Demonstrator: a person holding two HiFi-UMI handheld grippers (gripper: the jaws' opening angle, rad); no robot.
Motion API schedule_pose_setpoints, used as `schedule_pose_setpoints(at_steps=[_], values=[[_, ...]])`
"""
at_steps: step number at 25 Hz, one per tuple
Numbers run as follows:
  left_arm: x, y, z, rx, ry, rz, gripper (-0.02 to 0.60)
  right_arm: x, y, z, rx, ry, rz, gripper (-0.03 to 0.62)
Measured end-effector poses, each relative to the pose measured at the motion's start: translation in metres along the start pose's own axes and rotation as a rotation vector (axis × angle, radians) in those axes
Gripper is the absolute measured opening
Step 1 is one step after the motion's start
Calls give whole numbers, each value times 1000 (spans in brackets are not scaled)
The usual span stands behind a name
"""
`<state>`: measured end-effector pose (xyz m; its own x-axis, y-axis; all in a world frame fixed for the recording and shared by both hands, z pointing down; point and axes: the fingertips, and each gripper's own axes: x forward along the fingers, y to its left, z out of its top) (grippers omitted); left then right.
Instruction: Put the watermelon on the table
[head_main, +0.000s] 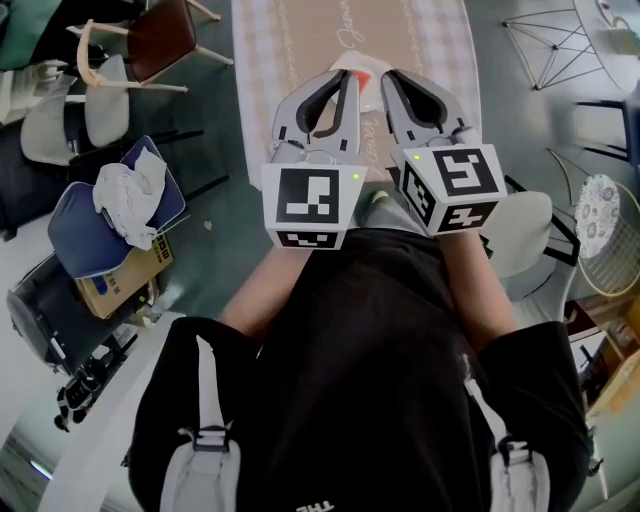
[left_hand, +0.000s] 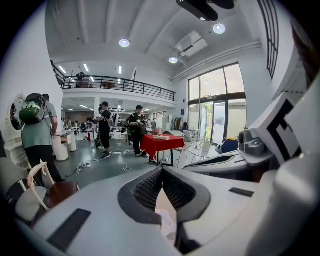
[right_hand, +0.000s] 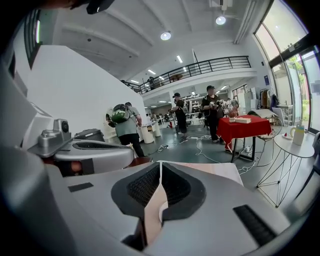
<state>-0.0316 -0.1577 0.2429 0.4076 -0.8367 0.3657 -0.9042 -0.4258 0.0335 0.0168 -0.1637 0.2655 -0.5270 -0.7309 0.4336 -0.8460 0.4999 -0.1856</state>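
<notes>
Watermelon (head_main: 366, 68), or what we take for it, is only a sliver of red on something white. It peeks out between the two gripper noses on the table (head_main: 290, 60), and most of it is hidden behind them, so no idea of its shape

Working outward from us: closest is our own black shirt (head_main: 370, 340) with pale shoulder straps (head_main: 205, 440), then both forearms reaching forward. Next come the left gripper (head_main: 349, 76) and right gripper (head_main: 389, 76), side by side and close together, marker cubes toward us, noses over the near end of the table.

In the left gripper view its jaws are pressed together at the tips with nothing pinched. We just see tablecloth and a white patch through the hollow below them. Right gripper view, same story: jaws closed tip to tip, empty.

The table has a pale checked cloth with a beige middle. Off to our left there's a blue chair (head_main: 85, 225) with a white cloth (head_main: 130, 185) dumped on it and a cardboard box (head_main: 120, 285) right beside it. A white chair (head_main: 525, 235) sits on our right.

Further out, both gripper views catch a red-covered table (right_hand: 245, 126) and a few people standing around, with a railed balcony (left_hand: 115, 82) above
</notes>
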Motion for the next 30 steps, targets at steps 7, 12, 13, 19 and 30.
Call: schedule_pose_setpoints(at_steps=[7,12,13,19,30], values=[[-33,-64,3,16,-20,5,11,-71,-12,-7,-8,-37,13,26],[-62,-92,3,16,-37,16,11,-116,-9,-15,-12,-39,24,26],[-69,-98,2,19,-39,15,11,-125,-8,-18,-14,-36,27,26],[-107,-124,7,37,-74,39,11,-172,-2,-30,-1,-41,55,26],[-137,-144,14,41,-100,32,11,-206,4,-29,28,-49,55,26]])
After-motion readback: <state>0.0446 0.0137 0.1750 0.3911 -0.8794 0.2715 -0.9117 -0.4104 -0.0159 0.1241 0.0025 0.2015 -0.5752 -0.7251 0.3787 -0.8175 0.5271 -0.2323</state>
